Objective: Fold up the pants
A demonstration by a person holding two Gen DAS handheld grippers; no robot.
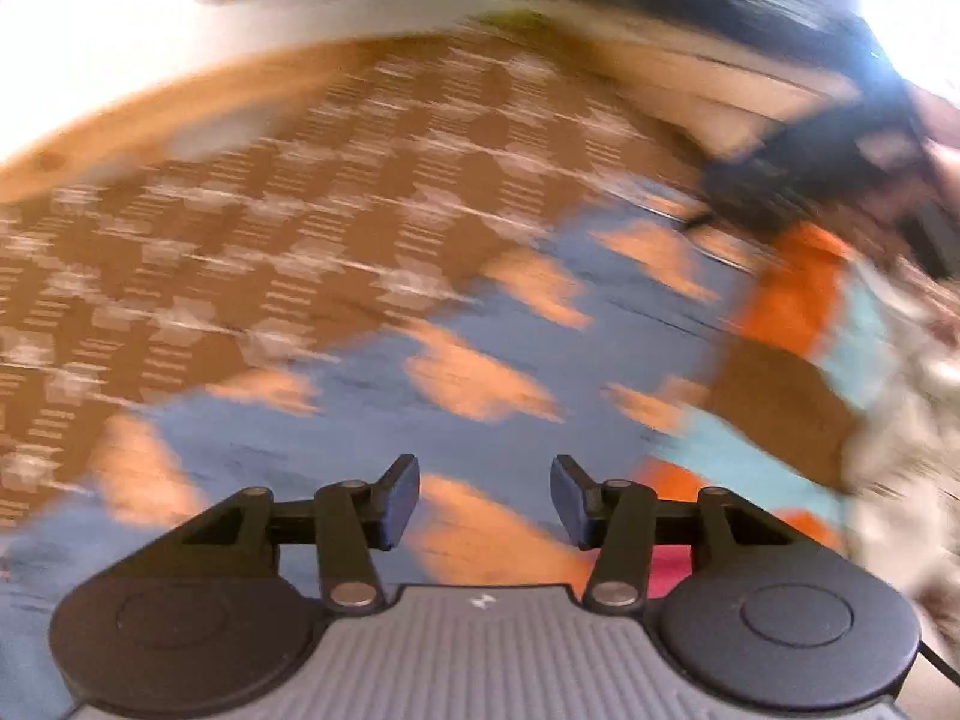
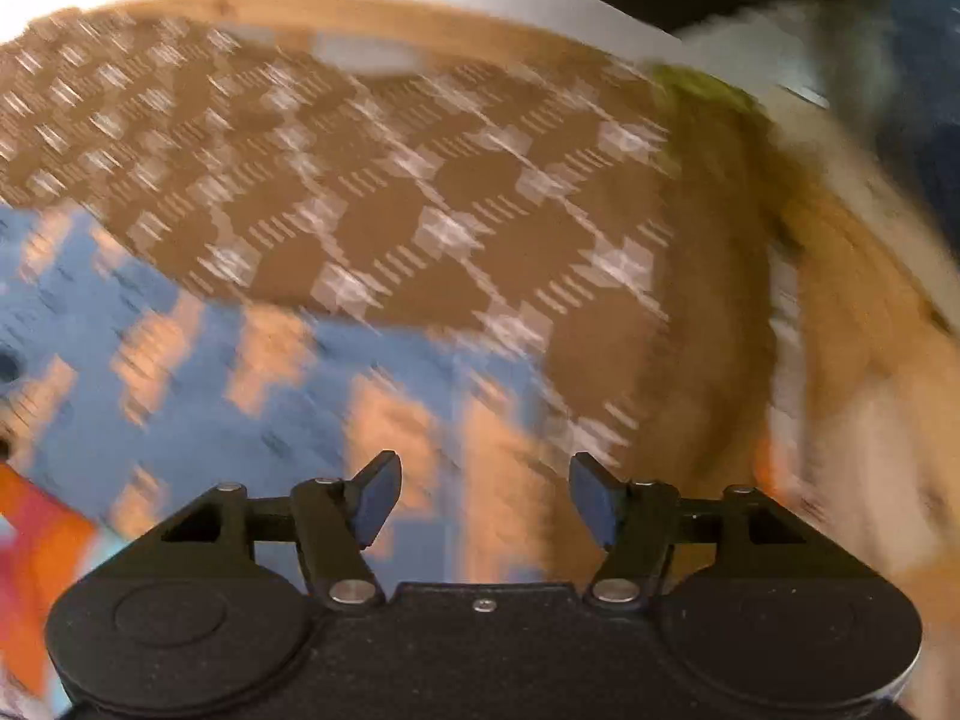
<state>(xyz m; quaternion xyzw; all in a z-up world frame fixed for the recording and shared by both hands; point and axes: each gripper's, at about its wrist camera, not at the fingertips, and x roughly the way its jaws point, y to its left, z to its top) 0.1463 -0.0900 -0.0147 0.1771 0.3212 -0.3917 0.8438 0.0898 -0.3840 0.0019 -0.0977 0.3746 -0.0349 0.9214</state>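
Observation:
Both views are motion-blurred. Blue pants with orange patches (image 1: 480, 372) lie spread on a brown patterned bedspread (image 1: 240, 210). My left gripper (image 1: 485, 501) is open and empty, just above the blue fabric. In the right wrist view the same pants (image 2: 270, 384) fill the lower left, on the bedspread (image 2: 420, 192). My right gripper (image 2: 485, 498) is open and empty, over the pants near their edge against the brown cloth.
A heap of colourful clothes, orange and light blue (image 1: 798, 324), lies to the right of the pants. A dark shape (image 1: 828, 150) is at the far right. A wooden bed edge (image 2: 420, 12) runs along the back. Orange-red fabric (image 2: 36, 540) shows at the lower left.

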